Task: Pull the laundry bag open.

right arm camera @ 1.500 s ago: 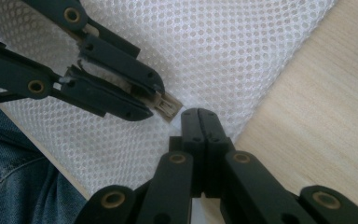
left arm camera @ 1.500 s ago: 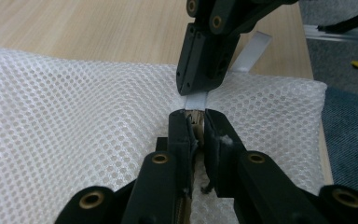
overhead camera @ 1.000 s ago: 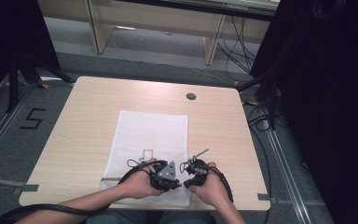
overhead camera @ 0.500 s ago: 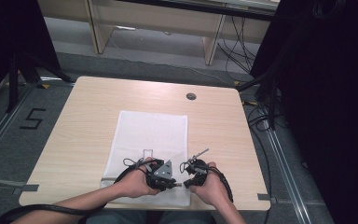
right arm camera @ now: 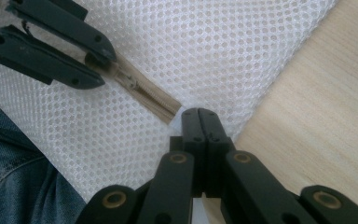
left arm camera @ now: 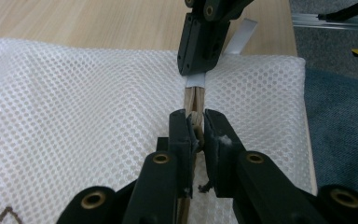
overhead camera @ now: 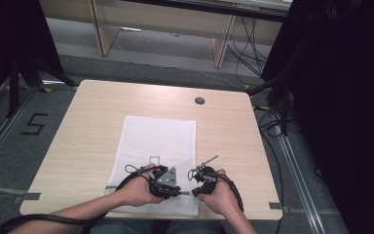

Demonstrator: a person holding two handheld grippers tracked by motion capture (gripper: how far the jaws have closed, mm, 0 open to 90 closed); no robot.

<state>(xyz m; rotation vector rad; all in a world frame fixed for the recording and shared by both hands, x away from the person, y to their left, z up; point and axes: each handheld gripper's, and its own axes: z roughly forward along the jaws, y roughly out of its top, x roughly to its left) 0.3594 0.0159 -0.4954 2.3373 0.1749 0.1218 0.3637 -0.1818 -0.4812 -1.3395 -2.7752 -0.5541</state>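
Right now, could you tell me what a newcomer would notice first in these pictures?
A white mesh bag lies flat on the middle of the wooden table. At its near edge, the left tool pinches the beige zipper, while the right tool is shut at the zipper's end.

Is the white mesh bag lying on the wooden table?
Yes, in the high view the white mesh bag lies flat on the wooden table.

A white mesh bag (overhead camera: pixel 158 146) lies flat on the wooden table (overhead camera: pixel 87 131), its near edge at the table's near side. The left gripper (overhead camera: pixel 168 183) and right gripper (overhead camera: pixel 200 179) sit close together over the bag's near right corner, each held in a hand.
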